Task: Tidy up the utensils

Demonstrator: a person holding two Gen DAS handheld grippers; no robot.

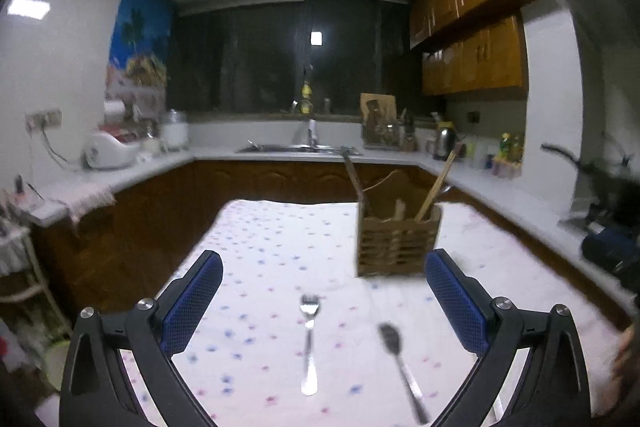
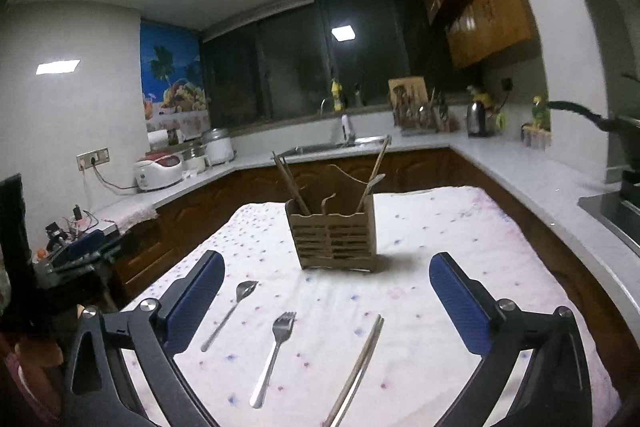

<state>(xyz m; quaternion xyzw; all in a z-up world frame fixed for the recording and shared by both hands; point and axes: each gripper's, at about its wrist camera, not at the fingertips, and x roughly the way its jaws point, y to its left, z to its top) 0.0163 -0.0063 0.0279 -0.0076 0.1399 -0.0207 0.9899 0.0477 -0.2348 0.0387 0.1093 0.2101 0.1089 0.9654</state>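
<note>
My left claw stands spread wide, nothing between the blue pads; my right claw likewise spread wide and empty.

Table under a white cloth with small blue and pink dots; both claws sit above its near end, pointing along it toward the far edge.

Left view: a fork lies between my fingers, tines away from me, handle toward me; a spoon, blurred, lies just right of it, inside the right finger; the wooden slatted holder stands ahead and right, near the right fingertip line, sticks and handles rising from it.

Right view: a spoon lies by the left finger, bowl away; a fork sits mid-gap, tines away; a pair of chopsticks lies right of the fork, slanting toward me, its near end cut by the picture's lower edge; the holder stands straight ahead beyond the fingertips, apart from all three pieces.

Open cloth right of the chopsticks and either side of the holder; the table's left edge runs close by my left fingers; beyond the far edge, dark cabinets and a pale counter wrap the room.
</note>
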